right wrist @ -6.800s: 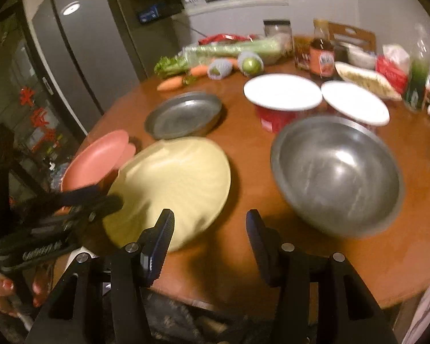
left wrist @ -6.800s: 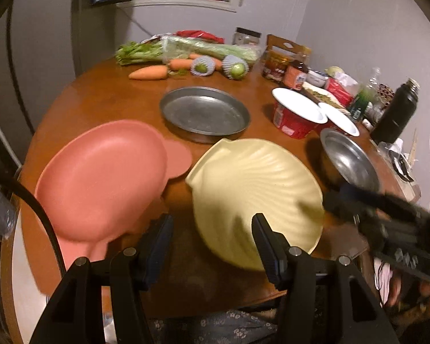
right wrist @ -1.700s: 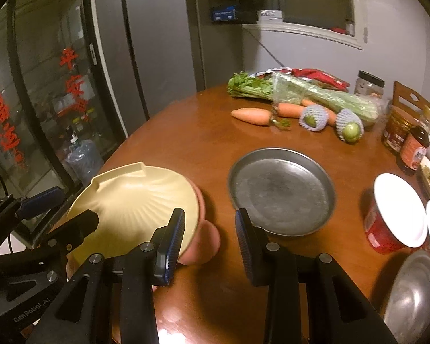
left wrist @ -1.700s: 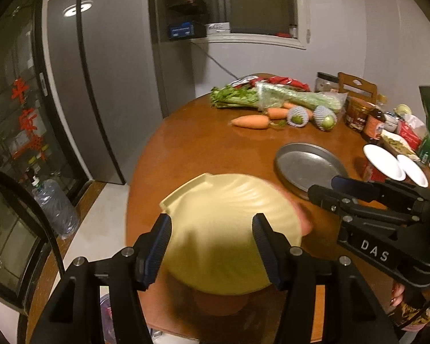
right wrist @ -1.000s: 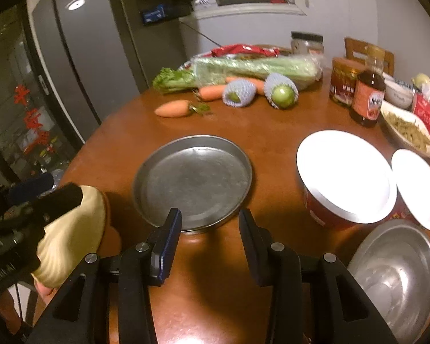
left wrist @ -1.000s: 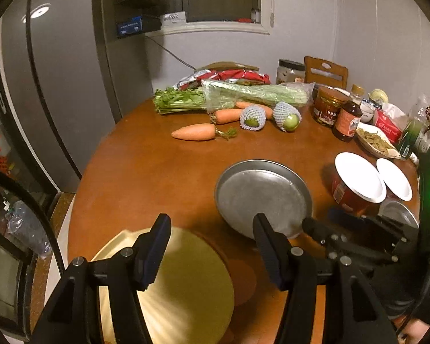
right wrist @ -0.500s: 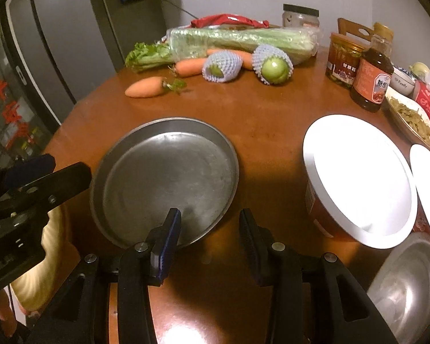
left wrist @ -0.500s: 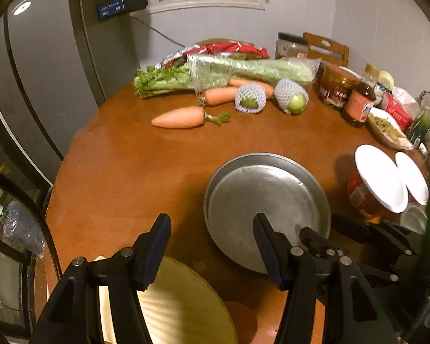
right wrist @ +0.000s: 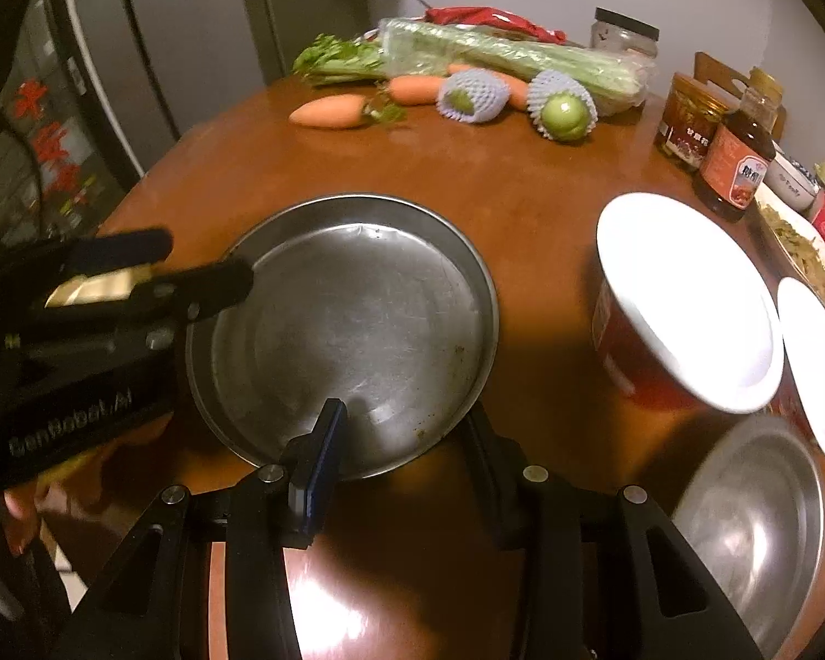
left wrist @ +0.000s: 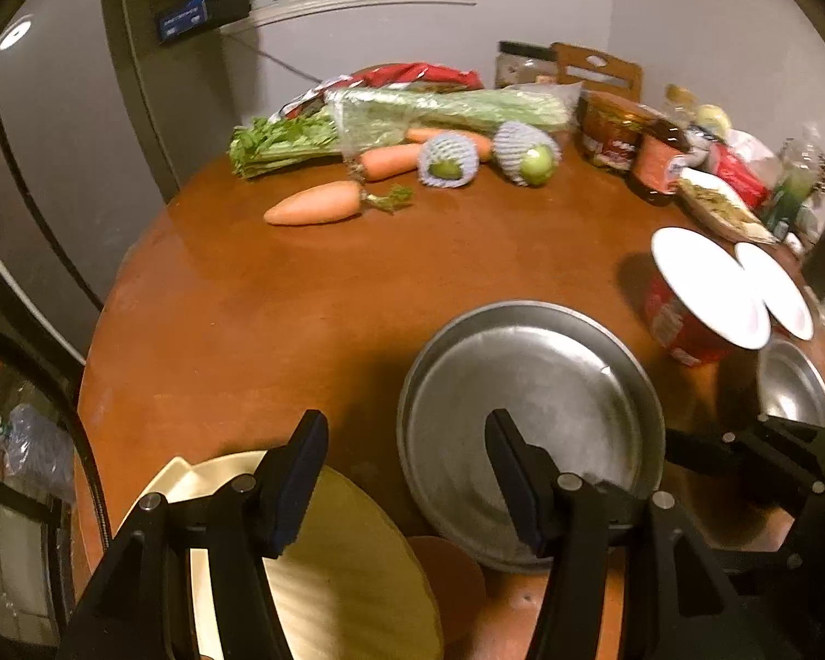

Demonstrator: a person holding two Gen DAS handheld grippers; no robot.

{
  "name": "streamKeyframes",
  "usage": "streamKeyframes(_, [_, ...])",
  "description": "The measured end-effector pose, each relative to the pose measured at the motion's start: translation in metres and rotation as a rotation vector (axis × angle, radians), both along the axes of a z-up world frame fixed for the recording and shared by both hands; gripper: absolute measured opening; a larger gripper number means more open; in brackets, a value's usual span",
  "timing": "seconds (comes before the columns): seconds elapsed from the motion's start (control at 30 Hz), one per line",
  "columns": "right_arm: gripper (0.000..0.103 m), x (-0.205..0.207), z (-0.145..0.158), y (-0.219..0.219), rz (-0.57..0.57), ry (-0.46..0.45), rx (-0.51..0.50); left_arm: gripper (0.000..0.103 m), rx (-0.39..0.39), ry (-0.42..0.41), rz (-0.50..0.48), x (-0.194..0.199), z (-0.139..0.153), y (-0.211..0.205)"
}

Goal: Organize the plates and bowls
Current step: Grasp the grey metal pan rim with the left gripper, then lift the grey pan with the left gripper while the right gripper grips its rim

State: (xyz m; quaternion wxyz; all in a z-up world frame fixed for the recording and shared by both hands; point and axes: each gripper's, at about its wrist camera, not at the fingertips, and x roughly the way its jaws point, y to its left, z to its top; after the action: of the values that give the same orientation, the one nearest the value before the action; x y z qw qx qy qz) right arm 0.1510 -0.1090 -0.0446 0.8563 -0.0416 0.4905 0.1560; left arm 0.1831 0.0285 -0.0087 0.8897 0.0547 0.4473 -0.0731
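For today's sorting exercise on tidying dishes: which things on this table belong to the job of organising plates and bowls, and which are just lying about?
Belong to the job:
- round metal plate
- yellow shell-shaped plate
- pink plate under it
- metal bowl

Just lying about:
- carrots
- celery
- netted green fruit
- sauce bottle
- red lidded tubs

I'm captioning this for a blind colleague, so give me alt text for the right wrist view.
The right hand-held gripper straddles the near rim of a round metal plate on a brown table, jaws open. The left hand-held gripper reaches in from the left. Behind lie carrots and celery; white-lidded red cups and a metal bowl sit right.
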Motion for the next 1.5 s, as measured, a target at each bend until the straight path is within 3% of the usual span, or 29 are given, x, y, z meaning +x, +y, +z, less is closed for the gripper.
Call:
streamKeyframes(0.4, [0.045,-0.06,0.003,-0.012,0.047,-0.01,-0.022,0.059,-0.076,-0.215,-0.103,-0.071,0.045,0.015])
streamKeyframes(0.67, [0.045,-0.095,0.006,-0.021,0.032,-0.021,-0.036,0.059,-0.048,-0.189,-0.121,-0.114,0.036,0.018])
streamKeyframes(0.93, [0.045,-0.127,0.007,-0.031,0.065,-0.021,-0.024,0.059,-0.038,-0.155,-0.197,-0.159,0.018,-0.012])
streamKeyframes(1.2, [0.044,-0.142,0.007,-0.045,0.085,-0.03,0.01,0.059,-0.014,-0.073,-0.074,-0.166,-0.011,-0.031])
streamKeyframes(1.5, [0.042,-0.145,0.003,-0.054,0.089,-0.056,0.047,0.056,-0.104,-0.007,-0.039,-0.153,-0.03,-0.033])
